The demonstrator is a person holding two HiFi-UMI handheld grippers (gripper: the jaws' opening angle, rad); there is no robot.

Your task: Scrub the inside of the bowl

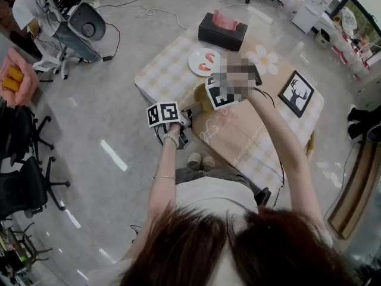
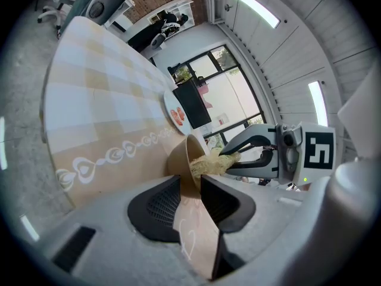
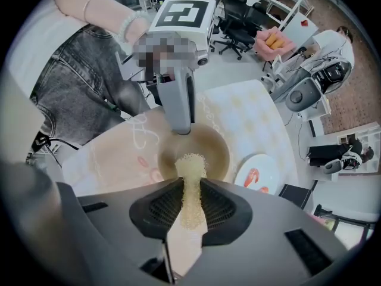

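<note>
Steadies the bowl (image 3: 215,149) on the table (image 1: 164,70) with left tool (image 2: 190,198) clamped on its rim; presses the scrubber (image 3: 191,170), pinched in right tool (image 3: 191,210), into the inside. Seems mid-scrub, with more wiping likely left.

Tissue box (image 1: 222,31), plate (image 1: 204,62), deer picture (image 1: 296,93)

Light is bright and even throughout, with only soft, faint shadows. In the left gripper view two ceiling strip lights (image 2: 255,8) burn to white and the window (image 2: 229,94) behind is washed out. In the head view pale streaks of glare lie on the grey floor (image 1: 113,177). Both gripper views bulge strongly and darken toward their round edges. The shell of the left gripper (image 2: 190,189) looks soft nearest the lens.
</note>
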